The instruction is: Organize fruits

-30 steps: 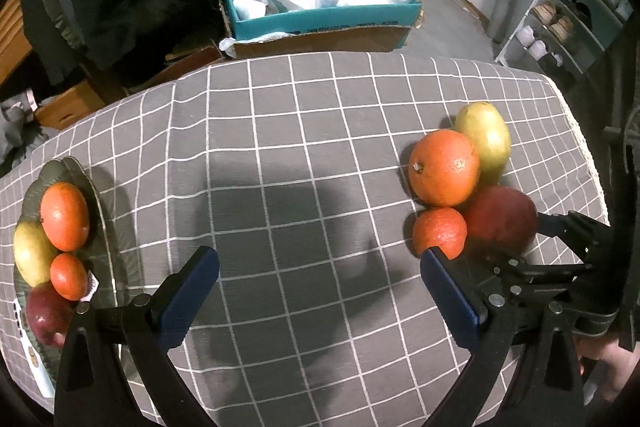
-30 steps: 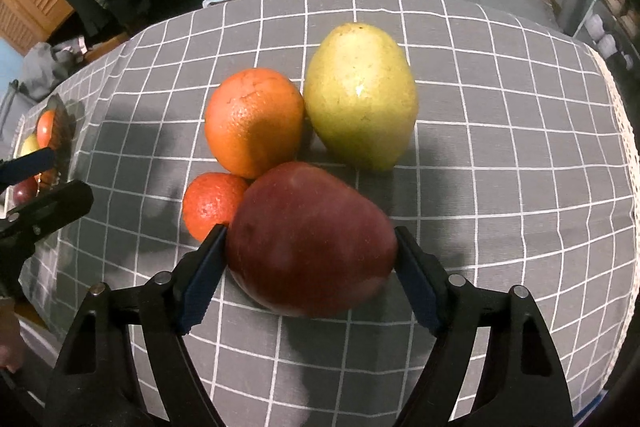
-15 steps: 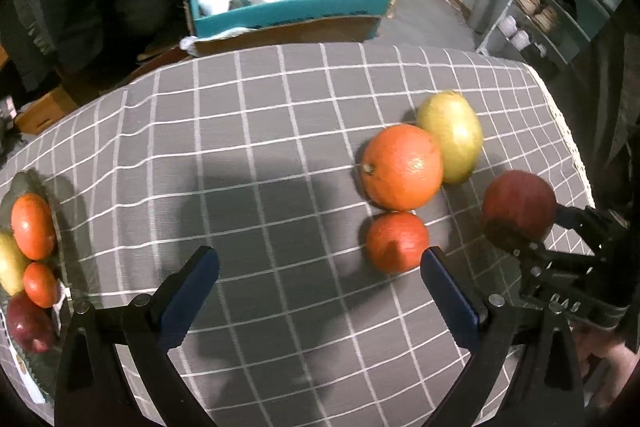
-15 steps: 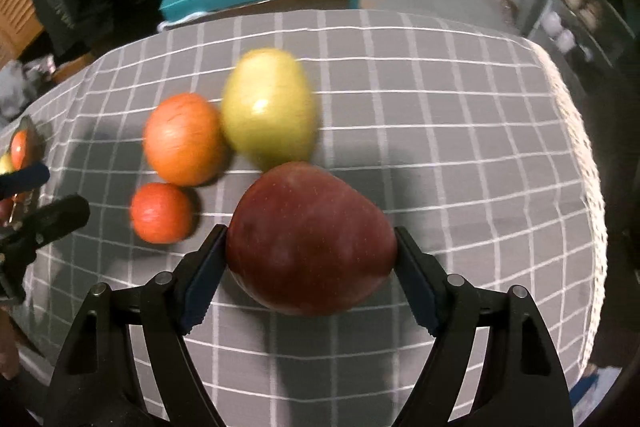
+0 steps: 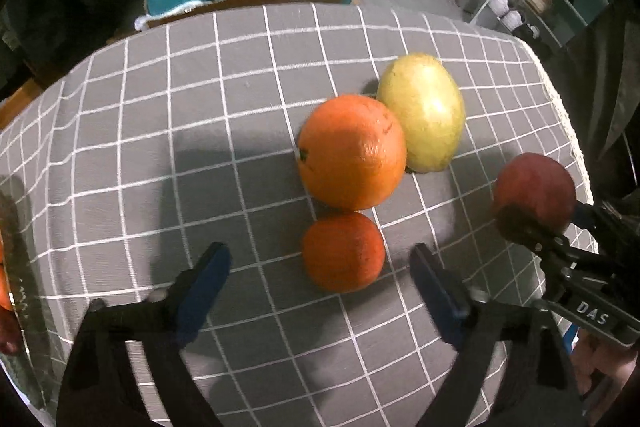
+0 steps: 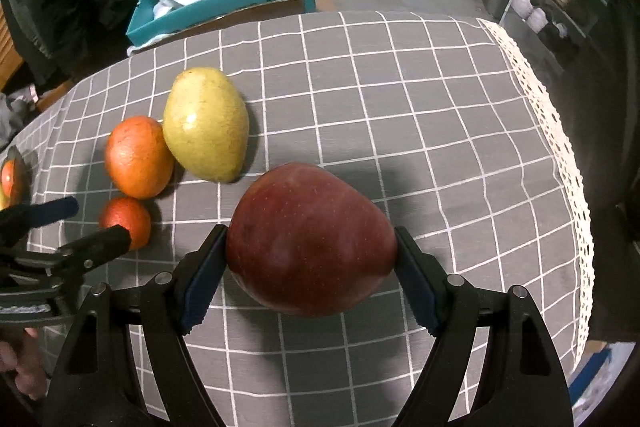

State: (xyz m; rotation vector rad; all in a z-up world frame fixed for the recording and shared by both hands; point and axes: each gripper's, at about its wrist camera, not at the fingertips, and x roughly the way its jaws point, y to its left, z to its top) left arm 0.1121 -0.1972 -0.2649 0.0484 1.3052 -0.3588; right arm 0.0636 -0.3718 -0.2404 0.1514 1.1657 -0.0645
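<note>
Right gripper [image 6: 312,247] clamped on red apple [image 6: 312,239], lifted off the checked tablecloth [image 6: 440,131], right of the fruit cluster. Left gripper [image 5: 320,267] wide open, straddling small orange [image 5: 343,251], not touching. Big orange [image 5: 352,151] and yellow-green mango [image 5: 422,113] touching, just beyond. Risk: closing pads nudging small orange into big orange, rolling it away; smooth, rounded apple slipping from the pads.

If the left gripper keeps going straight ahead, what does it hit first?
Most likely the small orange, sitting just ahead between the open left gripper fingers; the big orange lies right behind it.
</note>
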